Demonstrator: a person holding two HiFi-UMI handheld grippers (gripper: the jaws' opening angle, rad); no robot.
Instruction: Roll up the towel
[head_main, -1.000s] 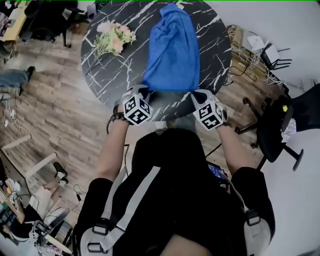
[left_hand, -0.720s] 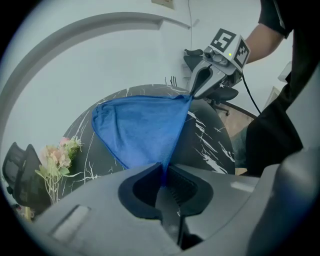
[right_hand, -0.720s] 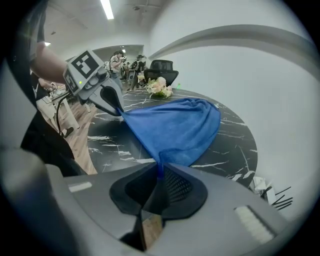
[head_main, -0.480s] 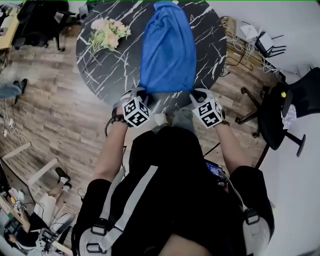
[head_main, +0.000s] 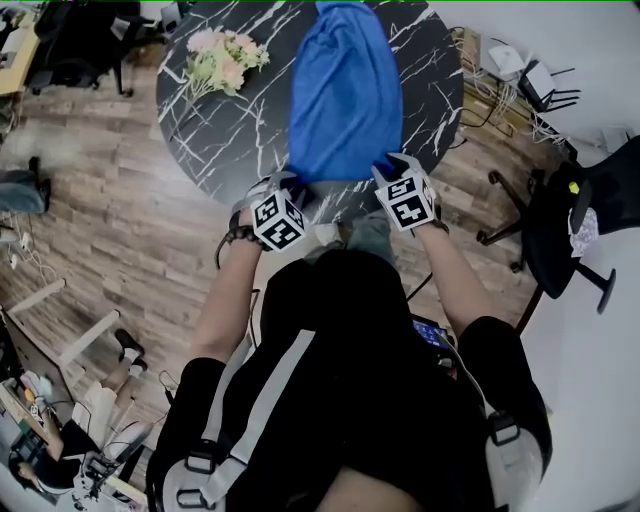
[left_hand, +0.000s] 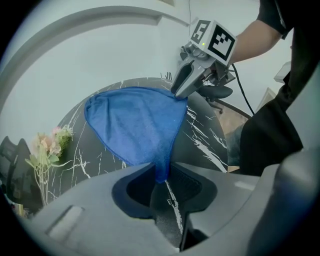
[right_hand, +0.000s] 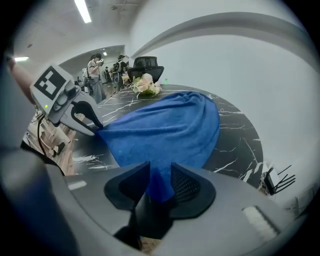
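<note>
Marble table: spreading seemingly done, roll not begun

Just been opening, left gripper and right gripper alike, jaws slack round towel corners between them. Spread from 6 to 12 o'clock. Next, likely: re-grip the 6 o'clock edge, curl it toward 12, keeping both ends level.

Open office, swivel chair, ceiling strip light, floor cables
</note>
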